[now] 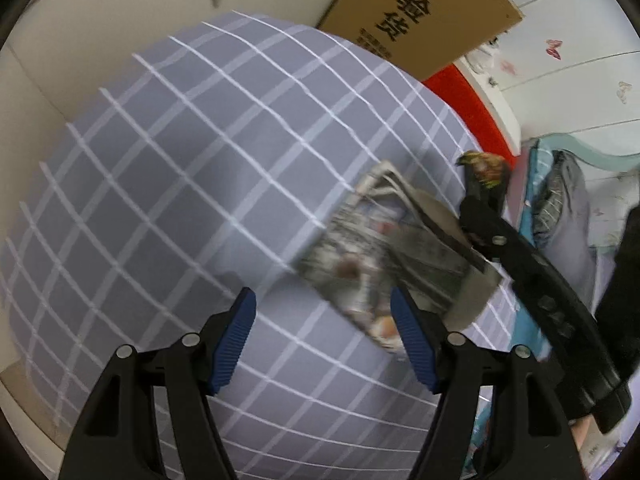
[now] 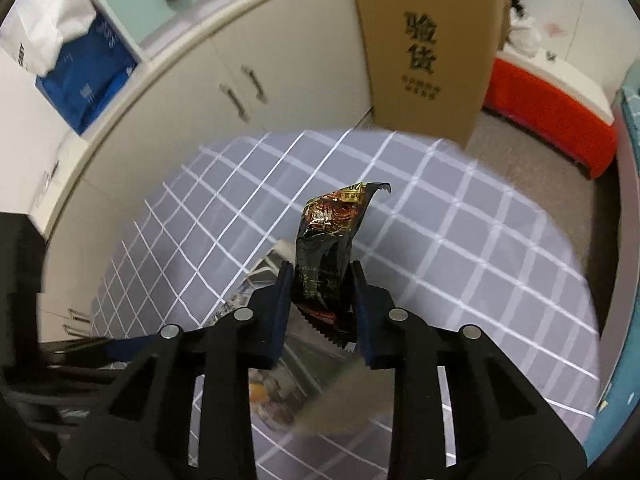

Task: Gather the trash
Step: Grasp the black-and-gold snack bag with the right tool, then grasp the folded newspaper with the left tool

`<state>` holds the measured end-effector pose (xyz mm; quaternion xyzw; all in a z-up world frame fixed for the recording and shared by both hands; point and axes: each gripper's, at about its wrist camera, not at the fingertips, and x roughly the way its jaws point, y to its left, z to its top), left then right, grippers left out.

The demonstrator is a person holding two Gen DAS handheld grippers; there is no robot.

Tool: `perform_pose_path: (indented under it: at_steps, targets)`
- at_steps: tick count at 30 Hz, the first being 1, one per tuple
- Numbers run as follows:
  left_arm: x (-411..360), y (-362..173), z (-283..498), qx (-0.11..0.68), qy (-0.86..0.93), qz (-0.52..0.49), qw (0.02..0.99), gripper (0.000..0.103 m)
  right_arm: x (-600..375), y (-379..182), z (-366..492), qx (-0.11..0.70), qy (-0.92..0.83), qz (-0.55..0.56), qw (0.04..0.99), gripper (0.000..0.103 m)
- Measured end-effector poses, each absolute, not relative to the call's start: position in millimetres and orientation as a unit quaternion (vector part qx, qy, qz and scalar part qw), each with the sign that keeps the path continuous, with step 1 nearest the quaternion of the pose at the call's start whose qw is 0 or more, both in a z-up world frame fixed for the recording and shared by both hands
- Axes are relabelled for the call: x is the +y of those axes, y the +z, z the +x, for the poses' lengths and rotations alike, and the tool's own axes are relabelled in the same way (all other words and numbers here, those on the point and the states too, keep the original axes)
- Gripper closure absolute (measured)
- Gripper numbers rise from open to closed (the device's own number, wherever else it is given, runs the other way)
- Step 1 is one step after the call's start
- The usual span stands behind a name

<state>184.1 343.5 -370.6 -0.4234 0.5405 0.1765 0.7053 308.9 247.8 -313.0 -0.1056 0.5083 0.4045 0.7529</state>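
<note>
Snack wrapper (image 2: 326, 256) clamped upright in the right hand-held gripper (image 2: 320, 304).

A crumpled black snack wrapper (image 2: 326, 248) (red and gold print) stood upright, pinched above the checked cloth (image 2: 460, 240).

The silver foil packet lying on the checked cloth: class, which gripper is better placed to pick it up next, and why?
Left. The left gripper is open and empty, right beside the silver foil packet on the checked cloth. The right gripper is already shut on a dark snack wrapper.
</note>
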Motion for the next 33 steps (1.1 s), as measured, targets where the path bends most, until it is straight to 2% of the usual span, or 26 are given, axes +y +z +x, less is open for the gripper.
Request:
perform_pose_path:
  at_steps: [6, 12, 20, 26, 29, 31, 32, 33]
  targets:
    - [311, -379, 206, 0.543, 0.14, -0.443, 0.699, 0.035, 194, -291, 315, 0.497, 0.37, -0.073, 0.782, 0.075]
    - [288, -387, 218, 0.53, 0.15, -0.454, 0.7, 0.028, 157, -300, 313, 0.517, 0.341, -0.05, 0.784, 0.075]
    - [287, -395, 223, 0.504, 0.172, -0.477, 0.699, 0.027, 148, -320, 301, 0.536, 0.345, -0.04, 0.77, 0.075]
    - [287, -396, 216, 0.484, 0.174, -0.511, 0.689, 0.027, 154, -313, 289, 0.513, 0.371, -0.047, 0.773, 0.075]
    - [290, -394, 206, 0.483, 0.182, -0.512, 0.687, 0.031, 159, -321, 289, 0.526, 0.387, -0.046, 0.756, 0.075]
    - [291, -393, 198, 0.482, 0.185, -0.51, 0.688, 0.036, 164, -330, 287, 0.538, 0.389, -0.055, 0.746, 0.075]
    - [291, -393, 196, 0.482, 0.187, -0.509, 0.688, 0.041, 167, -336, 287, 0.548, 0.389, -0.058, 0.739, 0.075]
    - [292, -395, 196, 0.483, 0.178, -0.514, 0.686, 0.055, 168, -340, 286, 0.554, 0.386, -0.062, 0.735, 0.075]
